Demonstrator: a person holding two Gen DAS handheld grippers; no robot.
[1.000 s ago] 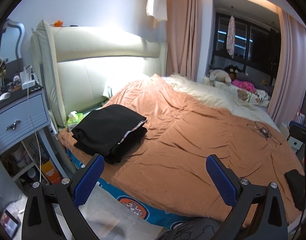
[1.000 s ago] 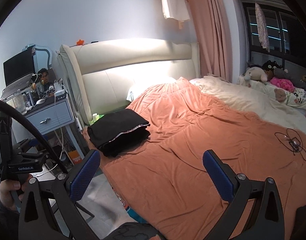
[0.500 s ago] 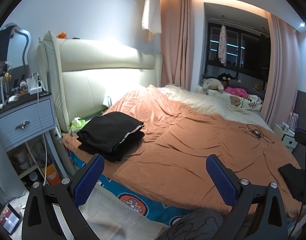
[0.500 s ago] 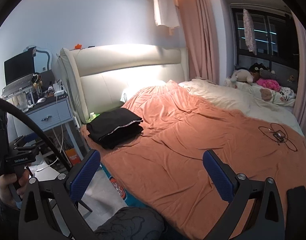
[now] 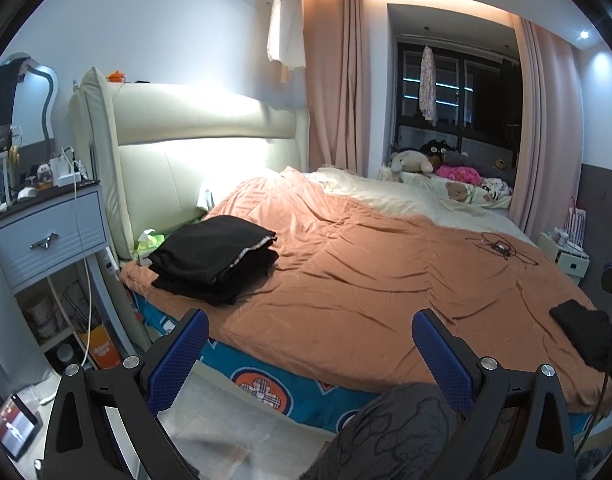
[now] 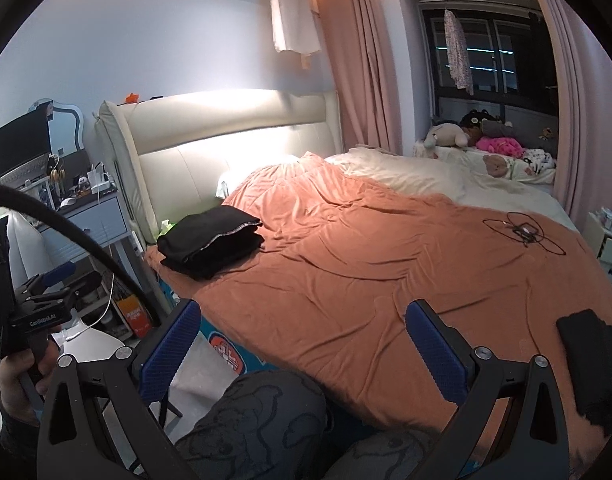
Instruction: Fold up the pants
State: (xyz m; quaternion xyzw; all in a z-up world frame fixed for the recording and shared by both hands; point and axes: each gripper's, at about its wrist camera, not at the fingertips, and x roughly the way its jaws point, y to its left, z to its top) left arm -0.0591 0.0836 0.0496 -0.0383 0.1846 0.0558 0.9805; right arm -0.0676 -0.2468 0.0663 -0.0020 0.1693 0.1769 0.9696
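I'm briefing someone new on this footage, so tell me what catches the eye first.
A rust-orange blanket covers most of the bed, and a neat stack of folded black pants sits at its corner by the cream headboard. Another dark garment lies unfolded at the near right edge. Both the left hand-held gripper and the right hand-held gripper hang open and empty.

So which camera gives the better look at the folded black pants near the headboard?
The left wrist view: the folded black pants appear larger there, with the stacked layers and pale trim edge easy to read. The right wrist view shows the same stack whole and unblocked, but smaller and further left. Neither gripper's fingers cover it.
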